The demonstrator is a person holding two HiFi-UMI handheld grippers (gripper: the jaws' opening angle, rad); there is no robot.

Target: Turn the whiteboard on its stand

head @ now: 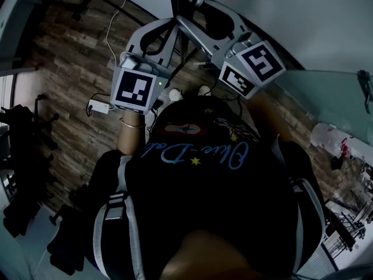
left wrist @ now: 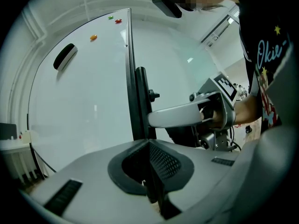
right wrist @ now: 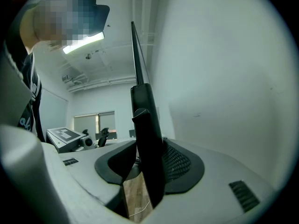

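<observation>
Whiteboard [left wrist: 84, 106] fills the left of the left gripper view, standing upright with a black eraser [left wrist: 65, 56] stuck high on its face and small coloured magnets [left wrist: 93, 37] near the top. Along its right edge runs a black upright [left wrist: 141, 101] with a knob [left wrist: 153, 95] on its side; whether this bar is the board's frame or a post, I cannot tell. The left gripper [left wrist: 150, 164] is clenched on that black upright, its padded jaws pressed against either side of it. Just beyond, the right gripper [left wrist: 156, 118] reaches in at the same bar, with a bare wrist [left wrist: 243, 110] behind it. In the head view the left gripper sits left of the person's black shirt [head: 204, 174] and the right gripper to its right. Both converge on the dark bar at the top, above a wood-plank floor [head: 76, 69] where a white power strip [head: 99, 105] lies. In the right gripper view the right gripper's jaws likewise grasp the black upright, and the board's pale face spreads away to the right.
</observation>
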